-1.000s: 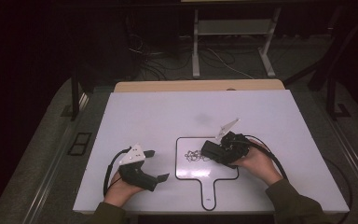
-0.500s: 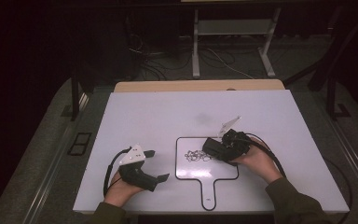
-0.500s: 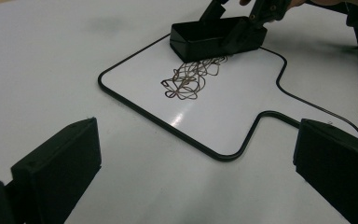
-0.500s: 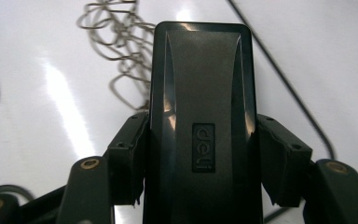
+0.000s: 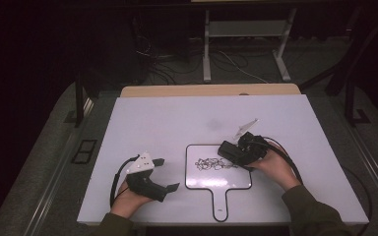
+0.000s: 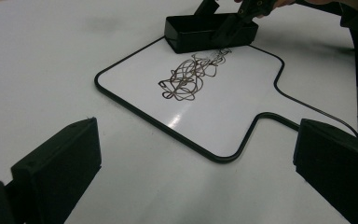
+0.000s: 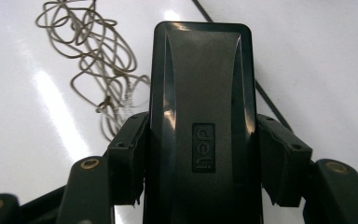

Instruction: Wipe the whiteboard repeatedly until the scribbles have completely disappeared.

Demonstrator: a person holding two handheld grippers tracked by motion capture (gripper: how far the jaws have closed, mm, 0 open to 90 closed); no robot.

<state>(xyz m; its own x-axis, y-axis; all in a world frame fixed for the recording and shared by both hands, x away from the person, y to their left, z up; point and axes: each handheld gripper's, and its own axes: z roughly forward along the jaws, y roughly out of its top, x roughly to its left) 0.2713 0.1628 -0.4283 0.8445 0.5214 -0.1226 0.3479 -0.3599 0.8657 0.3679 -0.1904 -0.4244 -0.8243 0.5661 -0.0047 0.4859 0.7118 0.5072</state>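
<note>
A small handled whiteboard lies on the white table with a brown scribble drawn on it. My right gripper is shut on a black eraser, which rests on the board at the scribble's right end. The right gripper view shows the jaws clamping both sides of the eraser, with the scribble just left of it. My left gripper rests on the table left of the board, open with nothing between its jaws. In the left gripper view the scribble lies in front of the eraser.
The white table top has bare room behind and to both sides of the board. A wooden strip runs along the far edge. Cables and metal stand legs lie on the dark floor beyond.
My right gripper has edged slightly left with the eraser over the board. The left gripper has stayed where it was.
</note>
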